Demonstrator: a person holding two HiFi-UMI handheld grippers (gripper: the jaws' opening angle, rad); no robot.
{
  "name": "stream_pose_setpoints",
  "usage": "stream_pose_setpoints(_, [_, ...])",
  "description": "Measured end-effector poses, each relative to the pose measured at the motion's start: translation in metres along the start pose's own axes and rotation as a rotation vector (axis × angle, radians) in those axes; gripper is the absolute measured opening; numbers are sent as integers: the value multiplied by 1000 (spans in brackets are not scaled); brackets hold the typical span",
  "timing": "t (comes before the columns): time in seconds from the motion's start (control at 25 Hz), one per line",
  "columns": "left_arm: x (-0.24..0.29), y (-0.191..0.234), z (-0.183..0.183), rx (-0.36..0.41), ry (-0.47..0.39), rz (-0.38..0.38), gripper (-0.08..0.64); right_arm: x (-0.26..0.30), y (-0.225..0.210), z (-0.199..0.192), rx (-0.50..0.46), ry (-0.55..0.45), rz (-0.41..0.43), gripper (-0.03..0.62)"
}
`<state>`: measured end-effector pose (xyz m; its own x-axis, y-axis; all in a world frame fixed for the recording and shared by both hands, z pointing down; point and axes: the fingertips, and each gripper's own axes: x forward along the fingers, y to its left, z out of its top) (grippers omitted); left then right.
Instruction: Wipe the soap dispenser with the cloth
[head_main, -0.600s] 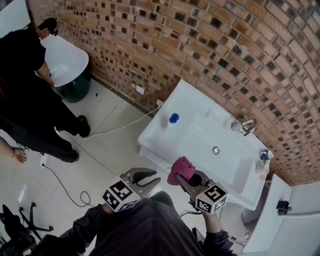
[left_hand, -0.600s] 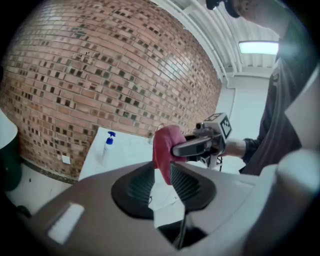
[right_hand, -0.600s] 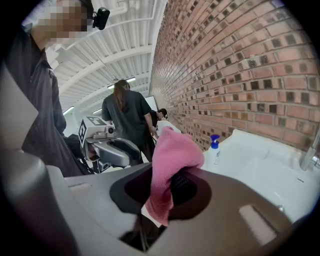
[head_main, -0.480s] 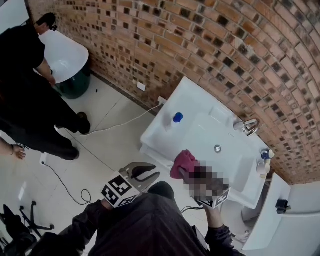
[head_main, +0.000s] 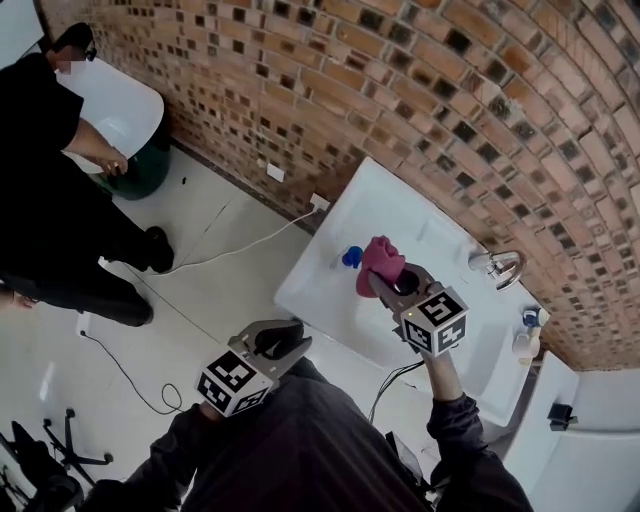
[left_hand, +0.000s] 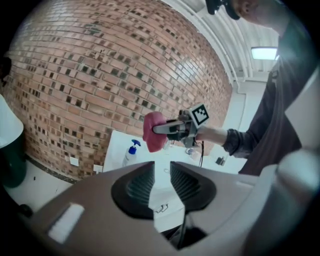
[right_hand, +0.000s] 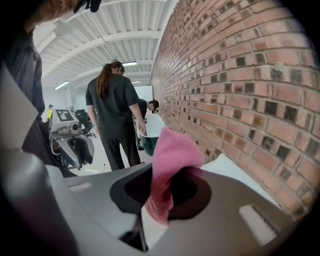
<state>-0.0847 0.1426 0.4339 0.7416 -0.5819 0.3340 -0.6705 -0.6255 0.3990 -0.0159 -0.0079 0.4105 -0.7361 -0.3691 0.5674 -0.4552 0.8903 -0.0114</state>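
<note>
Your right gripper (head_main: 388, 280) pinches the crumpled pink cloth (head_main: 379, 256) and holds it above the white rectangular sink (head_main: 305, 290). The cloth is just beside the white soap dispenser with blue pump (head_main: 346, 259), not touching it in the left gripper view. Your left gripper (head_main: 283, 338) hangs near your body, jaws pressed together, nothing between them.

We find the soap dispenser (head_main: 349, 257) on the sink's (head_main: 318, 292) rim, near the cloth (head_main: 381, 262) at its nine o'clock. The tap (head_main: 497, 263) stands at the cloth's three o'clock, against the wall (head_main: 400, 100) behind the sink.
</note>
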Motion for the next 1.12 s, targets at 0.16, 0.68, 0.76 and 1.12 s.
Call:
stream_pose_setpoints(0.16, [20, 28, 19, -1, -1, 33, 97, 36, -34, 21, -116, 17, 27, 69])
stream_pose_setpoints(0.68, [58, 79, 34, -22, 83, 59, 97, 54, 31, -28, -182, 47, 231, 69])
stream_pose_setpoints(0.76, [63, 80, 35, -17, 101, 41, 97, 53, 34, -33, -160, 22, 219, 69])
stream_pose_setpoints(1.12, [69, 86, 43, 18, 166, 5, 97, 69, 55, -73, -4, -4, 252, 69])
